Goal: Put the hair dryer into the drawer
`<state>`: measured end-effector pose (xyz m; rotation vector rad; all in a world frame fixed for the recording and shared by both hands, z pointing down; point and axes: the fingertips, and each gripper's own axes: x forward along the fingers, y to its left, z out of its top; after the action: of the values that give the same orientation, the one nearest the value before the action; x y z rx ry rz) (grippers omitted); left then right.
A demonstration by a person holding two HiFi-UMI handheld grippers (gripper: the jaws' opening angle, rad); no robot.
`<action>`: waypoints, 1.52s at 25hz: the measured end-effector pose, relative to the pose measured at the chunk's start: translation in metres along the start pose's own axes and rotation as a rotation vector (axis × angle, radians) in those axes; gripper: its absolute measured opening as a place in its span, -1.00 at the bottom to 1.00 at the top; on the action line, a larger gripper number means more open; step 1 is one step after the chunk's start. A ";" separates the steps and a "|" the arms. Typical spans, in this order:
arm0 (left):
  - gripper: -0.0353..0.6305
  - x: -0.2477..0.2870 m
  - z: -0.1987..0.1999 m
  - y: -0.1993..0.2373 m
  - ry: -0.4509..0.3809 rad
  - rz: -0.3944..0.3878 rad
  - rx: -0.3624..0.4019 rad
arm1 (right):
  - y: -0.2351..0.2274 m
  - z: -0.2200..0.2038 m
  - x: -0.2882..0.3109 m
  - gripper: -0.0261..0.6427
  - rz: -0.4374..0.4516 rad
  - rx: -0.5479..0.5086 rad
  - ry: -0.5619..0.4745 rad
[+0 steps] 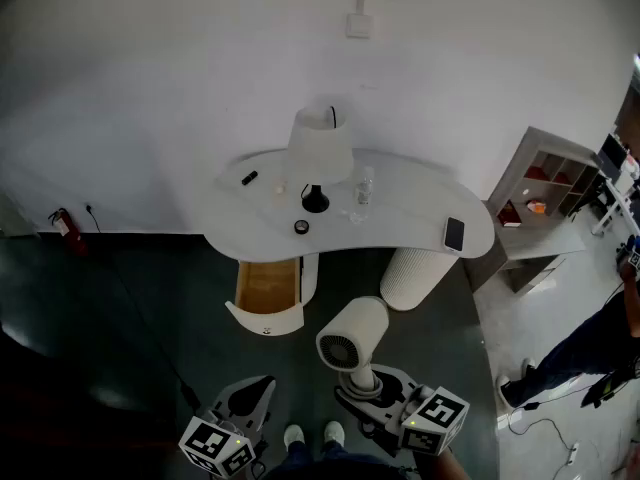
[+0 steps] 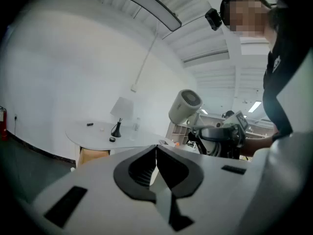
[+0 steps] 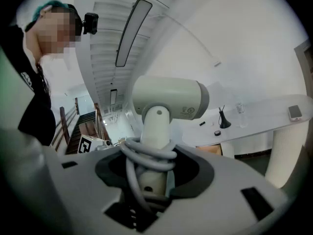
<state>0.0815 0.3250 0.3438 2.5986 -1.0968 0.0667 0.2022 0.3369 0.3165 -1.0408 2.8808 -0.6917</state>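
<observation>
Head view, hair dryer: lower middle of the frame, well short of the drawer. It stands upright, a smooth cream plastic barrel with its round grilled end toward the camera. The right gripper holds it by the handle, likely so the bulky barrel stays clear.
Head view, drawer: pulled out under the curved white table, with a pale wood inside and a rounded white front. It looks empty and ready.
Head view, left gripper: lower left, carrying nothing.
Left gripper view, jaws: dark pads pressed together with nothing between them. The hair dryer shows at upper right.
Right gripper view, jaws: clamped on the round handle at centre frame.
Right gripper view, cord: grey and rubbery, coiled round the handle, probably to stop it trailing.
</observation>
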 end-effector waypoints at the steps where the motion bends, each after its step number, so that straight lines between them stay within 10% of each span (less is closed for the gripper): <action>1: -0.84 0.001 0.001 0.000 -0.001 0.002 -0.002 | 0.000 0.000 0.000 -0.26 0.002 0.000 -0.004; 38: -0.84 -0.062 -0.004 0.051 0.024 -0.021 -0.013 | 0.041 -0.013 0.047 -0.25 -0.085 0.020 0.018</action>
<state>0.0021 0.3357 0.3517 2.5908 -1.0577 0.0857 0.1387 0.3412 0.3184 -1.1670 2.8528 -0.7360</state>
